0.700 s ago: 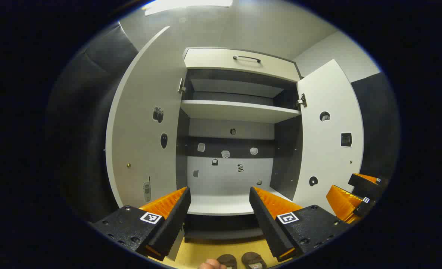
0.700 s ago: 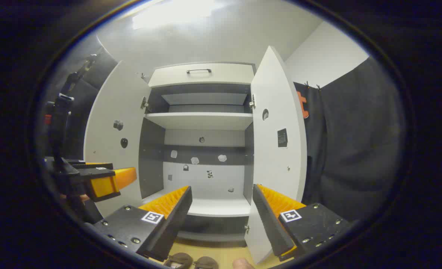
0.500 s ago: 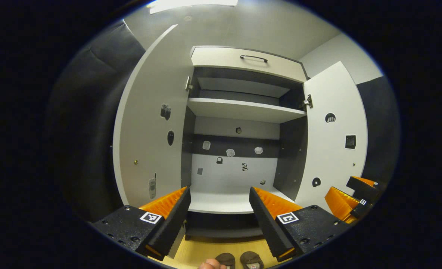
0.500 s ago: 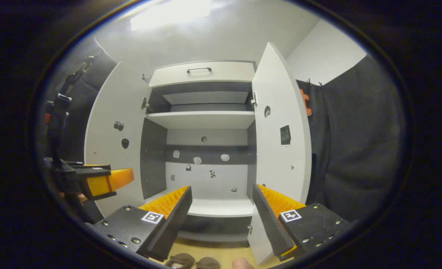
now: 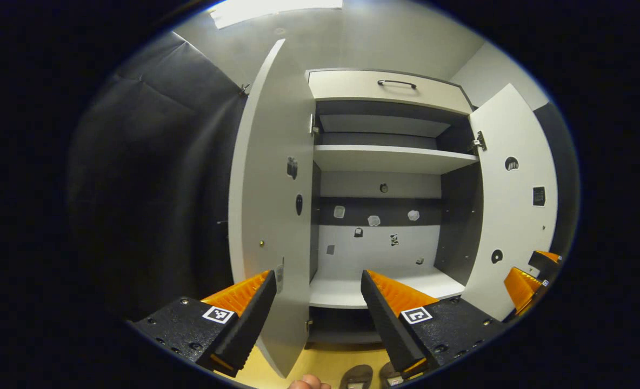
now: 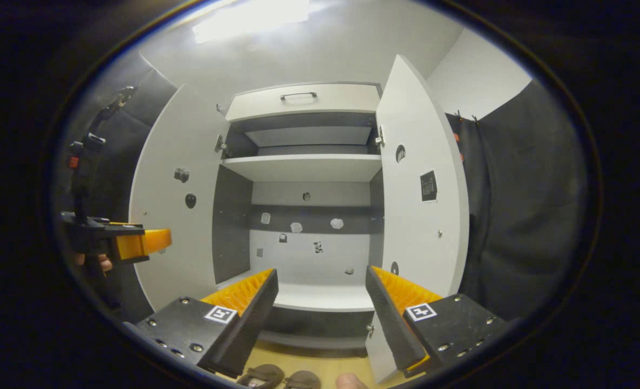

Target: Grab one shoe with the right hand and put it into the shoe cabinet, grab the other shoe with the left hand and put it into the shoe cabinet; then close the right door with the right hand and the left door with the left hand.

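Left gripper (image 5: pixel 315 286) nearest in the left gripper view, jaws spread wide, nothing between them. Right gripper (image 6: pixel 321 283) likewise released in the right gripper view, gripping nothing. Just below and between the fingers, on the wooden floor (image 5: pixel 320 362) by the front edge of the shoe cabinet (image 6: pixel 304 162): two brown shoes (image 6: pixel 279 376), side by side, not yet picked up, partly cut off at the bottom. A fingertip (image 5: pixel 306 383) showing beside them. Farther off, left door (image 5: pixel 271 205) swung open, seen nearly edge-on in the left gripper view; right door (image 6: pixel 420 183) open too. Beyond the doors, bottom shelf (image 6: pixel 320 297) bare of shoes, small stickers on the back panel (image 6: pixel 312 251). Higher up, a middle shelf (image 5: pixel 390 159), then a drawer with a dark handle (image 5: pixel 395 82).
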The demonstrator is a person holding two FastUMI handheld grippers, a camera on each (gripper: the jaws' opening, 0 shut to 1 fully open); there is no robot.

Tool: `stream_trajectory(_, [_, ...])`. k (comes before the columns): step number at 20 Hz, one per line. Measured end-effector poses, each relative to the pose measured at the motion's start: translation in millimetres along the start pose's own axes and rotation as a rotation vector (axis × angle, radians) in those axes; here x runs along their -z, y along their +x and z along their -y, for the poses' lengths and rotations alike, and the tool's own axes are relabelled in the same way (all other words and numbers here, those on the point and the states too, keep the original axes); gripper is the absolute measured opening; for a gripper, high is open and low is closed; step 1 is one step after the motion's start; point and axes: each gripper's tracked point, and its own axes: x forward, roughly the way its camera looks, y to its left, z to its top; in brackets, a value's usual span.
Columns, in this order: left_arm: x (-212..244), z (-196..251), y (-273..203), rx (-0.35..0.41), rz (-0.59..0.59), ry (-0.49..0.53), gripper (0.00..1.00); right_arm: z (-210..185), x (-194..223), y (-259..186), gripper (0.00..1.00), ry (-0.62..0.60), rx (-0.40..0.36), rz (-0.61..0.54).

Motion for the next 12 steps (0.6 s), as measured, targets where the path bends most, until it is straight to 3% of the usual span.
stream_trajectory(6, [-2, -11, -3, -0.030, 0.000, -0.007, 0.94, -9, 7, 0, 0.98, 0.016, -0.023, -0.016])
stream_trajectory(12, [2, -11, -4, -0.035, -0.012, 0.018, 0.94, -30, 46, -9, 0.98, 0.020, -0.062, -0.094])
